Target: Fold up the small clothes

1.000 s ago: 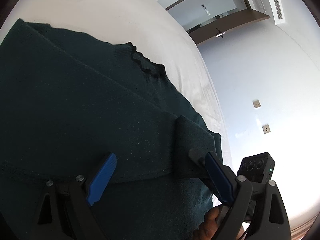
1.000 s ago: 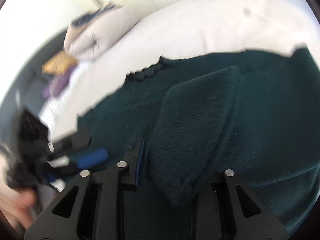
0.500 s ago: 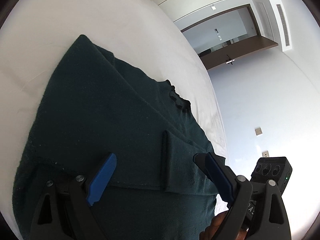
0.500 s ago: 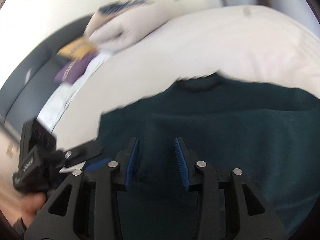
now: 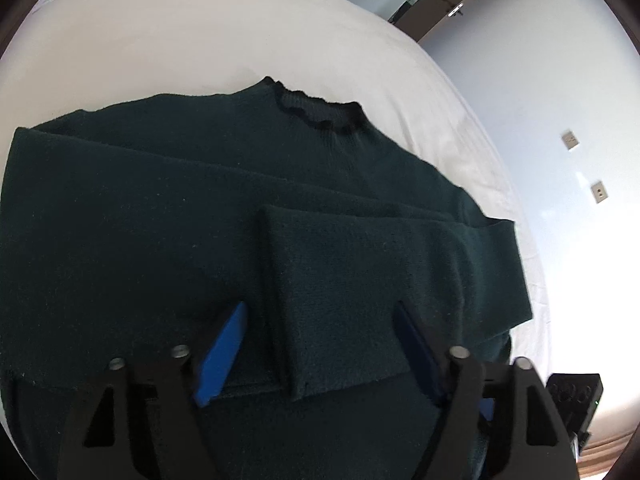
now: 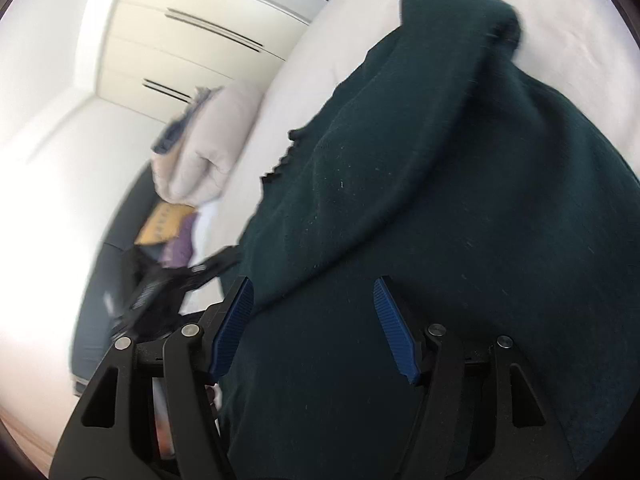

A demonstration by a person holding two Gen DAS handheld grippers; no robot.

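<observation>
A dark green sweater (image 5: 160,220) lies flat on the white bed (image 5: 200,32), its frilled collar (image 5: 316,110) at the far side. Both sleeves are folded across the body, and one cuff (image 5: 340,300) lies under my left gripper (image 5: 320,336). That gripper's jaws are closing with the cuff between them, but the blue pads do not press on it. In the right wrist view the sweater (image 6: 460,200) fills the right half. My right gripper (image 6: 314,320) hovers over its edge; its jaws are opening and grip nothing.
A folded pale duvet or pillow (image 6: 200,148) sits at the bed's head, with yellow and purple items (image 6: 168,224) below it. A cream wardrobe (image 6: 180,40) stands behind. The other gripper (image 6: 160,280) shows blurred at left. Wall sockets (image 5: 600,192) are at right.
My right gripper let go of the sleeve end, spread its jaws and swung sideways. The left gripper's jaws narrowed and it moved over the folded cuff.
</observation>
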